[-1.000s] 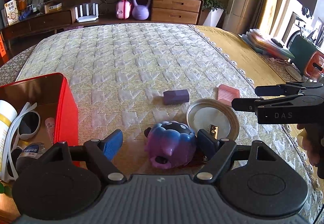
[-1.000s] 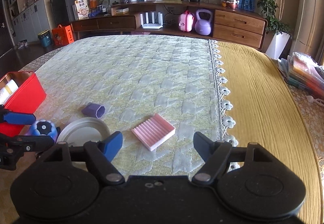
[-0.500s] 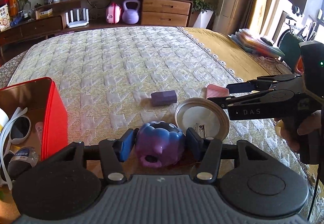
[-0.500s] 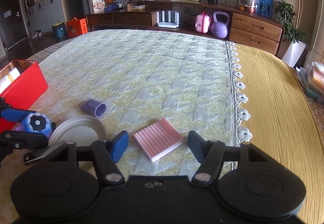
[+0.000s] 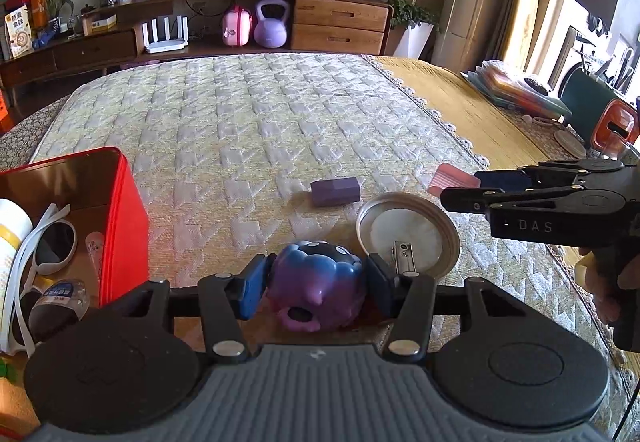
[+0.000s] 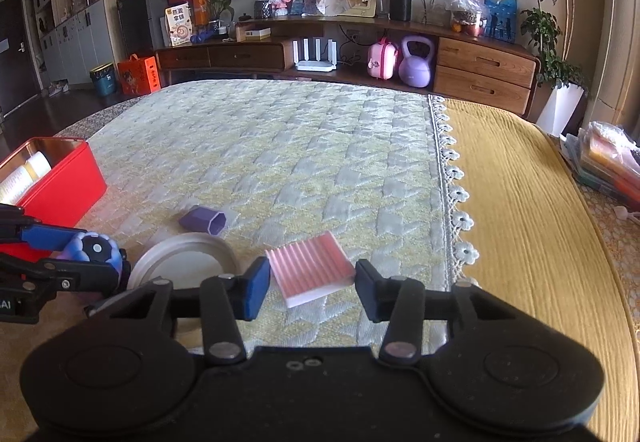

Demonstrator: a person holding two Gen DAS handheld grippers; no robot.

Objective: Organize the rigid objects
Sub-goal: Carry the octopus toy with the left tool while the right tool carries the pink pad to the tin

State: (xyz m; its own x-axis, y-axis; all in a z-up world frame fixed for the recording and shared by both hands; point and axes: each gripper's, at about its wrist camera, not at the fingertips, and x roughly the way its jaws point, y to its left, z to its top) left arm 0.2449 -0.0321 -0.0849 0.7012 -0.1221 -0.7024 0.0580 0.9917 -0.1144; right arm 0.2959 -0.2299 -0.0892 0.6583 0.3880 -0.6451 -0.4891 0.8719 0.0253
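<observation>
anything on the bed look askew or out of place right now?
Mostly loose clutter. The purple hexagonal cup lies tipped on its side, open end showing. The round metal lid lies inner face up, with no jar in view. The pink ridged tray sits skewed to the quilt pattern. Nothing looks spilled or damaged.

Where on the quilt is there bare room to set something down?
The whole far stretch of the quilt beyond the purple block is bare, as is the yellow cover right of the lace edge. It is crowded near the metal lid, pink ridged pad and red tin.
</observation>
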